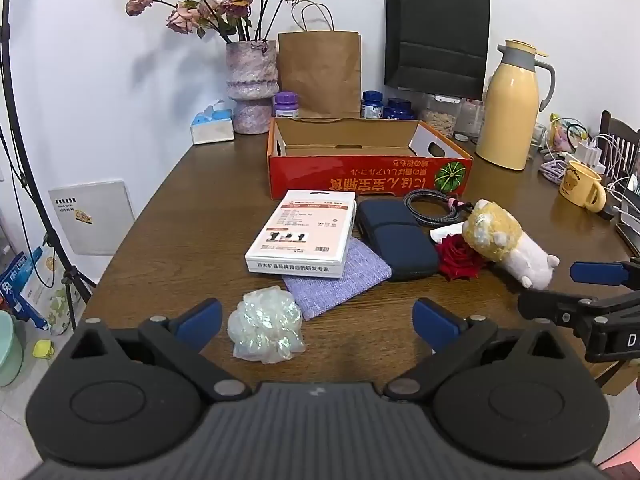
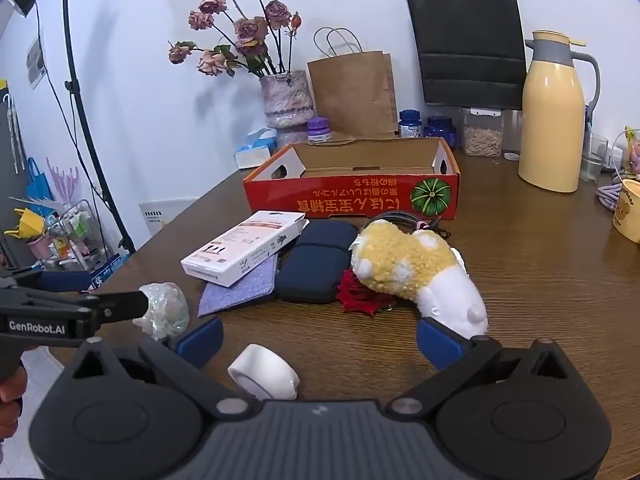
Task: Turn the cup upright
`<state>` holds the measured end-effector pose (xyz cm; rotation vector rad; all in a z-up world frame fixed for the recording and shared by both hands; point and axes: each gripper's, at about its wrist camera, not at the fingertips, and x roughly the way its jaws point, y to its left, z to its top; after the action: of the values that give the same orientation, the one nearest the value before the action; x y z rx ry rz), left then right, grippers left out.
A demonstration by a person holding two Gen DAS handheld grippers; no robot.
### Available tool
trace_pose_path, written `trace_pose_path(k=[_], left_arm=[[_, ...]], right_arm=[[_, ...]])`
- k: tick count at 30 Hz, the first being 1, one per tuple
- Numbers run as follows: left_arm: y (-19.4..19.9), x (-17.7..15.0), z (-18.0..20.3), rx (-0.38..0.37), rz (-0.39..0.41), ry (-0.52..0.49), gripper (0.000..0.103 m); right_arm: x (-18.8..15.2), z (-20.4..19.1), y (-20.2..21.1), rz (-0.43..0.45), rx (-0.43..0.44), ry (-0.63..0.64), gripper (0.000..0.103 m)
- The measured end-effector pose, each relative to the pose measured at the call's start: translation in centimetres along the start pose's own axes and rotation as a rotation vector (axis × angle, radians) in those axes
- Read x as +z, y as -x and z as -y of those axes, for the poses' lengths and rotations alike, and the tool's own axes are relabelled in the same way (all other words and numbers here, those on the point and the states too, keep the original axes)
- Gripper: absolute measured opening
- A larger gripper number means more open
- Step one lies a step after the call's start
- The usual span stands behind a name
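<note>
One white cup [image 2: 265,376] on its side on the tabletop [image 2: 540,280], near the red box [image 2: 352,200], between spread right tool [image 2: 320,340] fingers. Left tool [image 1: 318,322] spread, empty. Two paper bags, one plush toy [image 2: 416,272].

White wall [image 1: 100,80], brown wooden table [image 1: 180,208] — black light stand [image 2: 86,120]
</note>
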<state>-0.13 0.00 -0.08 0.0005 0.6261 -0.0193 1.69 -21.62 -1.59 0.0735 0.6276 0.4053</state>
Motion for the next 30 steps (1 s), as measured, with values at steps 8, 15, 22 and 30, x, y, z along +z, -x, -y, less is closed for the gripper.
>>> trace_pose_path(k=[8, 15, 22, 30], left_arm=[[-0.4, -0.2, -0.1, 0.009, -0.002, 0.019, 0.103], [0.2, -0.3, 0.0, 0.006, 0.009, 0.023, 0.103], [0.5, -0.4, -0.2, 0.003, 0.014, 0.027, 0.103], [0.7, -0.6, 0.0, 0.006, 0.023, 0.027, 0.103]], right_arm=[[-0.1, -0.3, 0.0, -0.006, -0.003, 0.005, 0.103], [-0.3, -0.3, 0.3, -0.007, -0.007, 0.008, 0.103], [-0.1, -0.5, 0.0, -0.004, -0.007, 0.01, 0.103], [-0.1, -0.5, 0.0, -0.004, -0.007, 0.012, 0.103]])
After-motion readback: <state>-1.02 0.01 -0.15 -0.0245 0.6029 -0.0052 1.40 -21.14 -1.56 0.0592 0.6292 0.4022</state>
